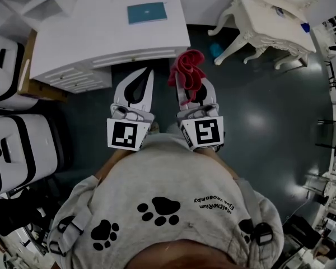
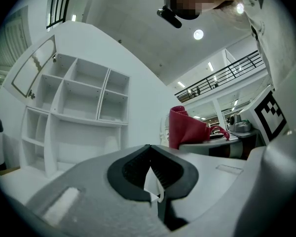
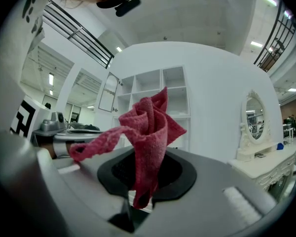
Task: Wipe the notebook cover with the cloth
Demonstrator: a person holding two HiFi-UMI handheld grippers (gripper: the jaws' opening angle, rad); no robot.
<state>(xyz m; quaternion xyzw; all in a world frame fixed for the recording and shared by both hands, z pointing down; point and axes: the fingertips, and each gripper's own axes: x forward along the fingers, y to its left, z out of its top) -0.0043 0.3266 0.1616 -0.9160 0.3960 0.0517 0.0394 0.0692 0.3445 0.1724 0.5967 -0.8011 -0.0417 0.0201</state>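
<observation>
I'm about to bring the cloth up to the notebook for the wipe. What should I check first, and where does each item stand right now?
1. Cloth gripped: ok. The red cloth is clamped in the right gripper jaws.
2. Cloth free for wiping: ok. A loose bunch stands out past the jaws.
3. Left gripper free: ok. Its jaws are together with nothing between them.
4. Notebook reachable: ok. It lies flat on the white desk with nothing on its cover.
5. Cloth on the cover: not ok. Both grippers are held close to the body, short of the desk's front edge.
6. Where the cover is dirty: cannot tell.
</observation>
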